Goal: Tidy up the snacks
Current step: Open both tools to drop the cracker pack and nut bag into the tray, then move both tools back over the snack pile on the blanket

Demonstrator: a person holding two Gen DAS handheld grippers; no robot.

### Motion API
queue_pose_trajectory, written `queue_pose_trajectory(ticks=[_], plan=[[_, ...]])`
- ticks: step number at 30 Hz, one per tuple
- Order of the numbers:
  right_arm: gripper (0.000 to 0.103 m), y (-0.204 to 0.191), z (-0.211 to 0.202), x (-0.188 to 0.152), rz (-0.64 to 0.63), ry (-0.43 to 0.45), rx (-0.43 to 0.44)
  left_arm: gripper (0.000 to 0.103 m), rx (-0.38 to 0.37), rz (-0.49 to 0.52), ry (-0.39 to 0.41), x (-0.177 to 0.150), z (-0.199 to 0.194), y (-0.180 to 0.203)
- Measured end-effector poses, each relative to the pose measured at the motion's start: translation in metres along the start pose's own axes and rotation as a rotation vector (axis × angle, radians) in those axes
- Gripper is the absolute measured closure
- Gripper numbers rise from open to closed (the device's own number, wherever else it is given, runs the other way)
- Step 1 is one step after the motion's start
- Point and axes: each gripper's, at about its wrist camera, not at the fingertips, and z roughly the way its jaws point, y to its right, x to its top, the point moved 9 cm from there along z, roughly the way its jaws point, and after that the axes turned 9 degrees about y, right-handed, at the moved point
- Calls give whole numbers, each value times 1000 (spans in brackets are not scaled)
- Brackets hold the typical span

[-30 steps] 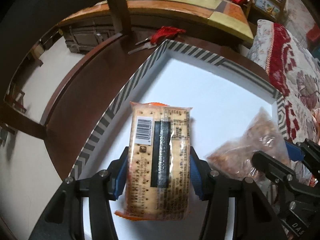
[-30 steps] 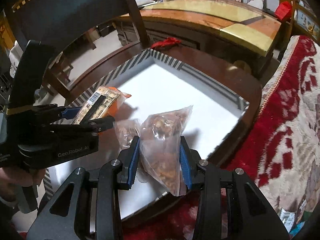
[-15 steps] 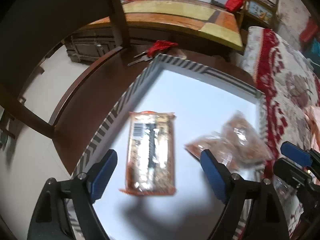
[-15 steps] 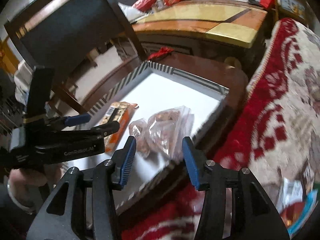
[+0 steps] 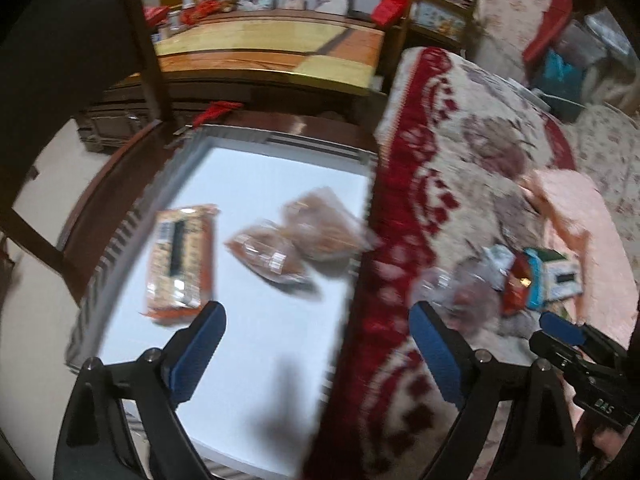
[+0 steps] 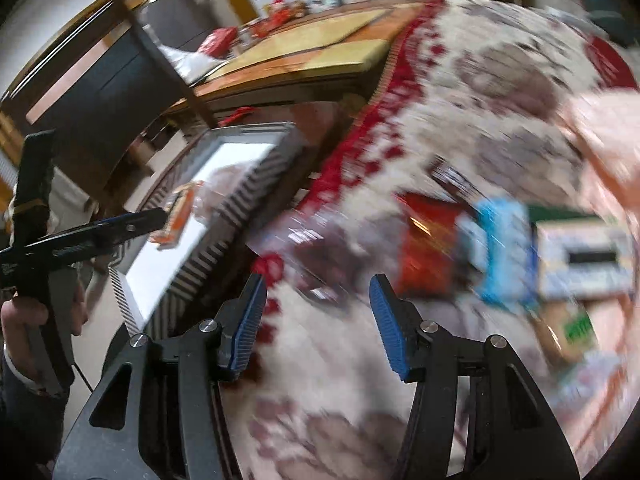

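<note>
Both the left gripper (image 5: pixel 316 356) and right gripper (image 6: pixel 318 324) are opening, empty; crackers (image 5: pixel 180 260) lie by the tray's (image 5: pixel 256 420) left edge.

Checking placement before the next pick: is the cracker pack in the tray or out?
In: the cracker pack lies flat on the tray floor, beside two bags.

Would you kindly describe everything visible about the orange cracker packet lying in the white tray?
The orange cracker packet is a flat, oblong, glossy plastic wrapper showing pale crackers, with a dark stripe and a barcode label facing up. It lies flat on the floor of the white tray with striped rim, near the left edge, apart from the two clear bags. No gripper touches it. Motion blur hides the print.
</note>
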Motion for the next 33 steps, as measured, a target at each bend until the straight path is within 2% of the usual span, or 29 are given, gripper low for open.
queue_pose_trajectory(ticks=[8, 10, 16, 22, 33], plan=[[49, 41, -28, -28, 64, 5, -45, 8, -71, 32, -69, -23, 13, 53], [42, 47, -30, -33, 73, 2, -48, 8, -77, 30, -86, -27, 19, 62], [41, 52, -35, -35, 64, 12, -54, 8, -108, 48, -102, -30, 33, 86], [41, 58, -35, -35, 76, 19, -62, 8, -109, 64, -102, -33, 36, 95], [41, 58, -33, -29, 33, 40, -132, 8, -98, 65, -83, -32, 37, 97]])
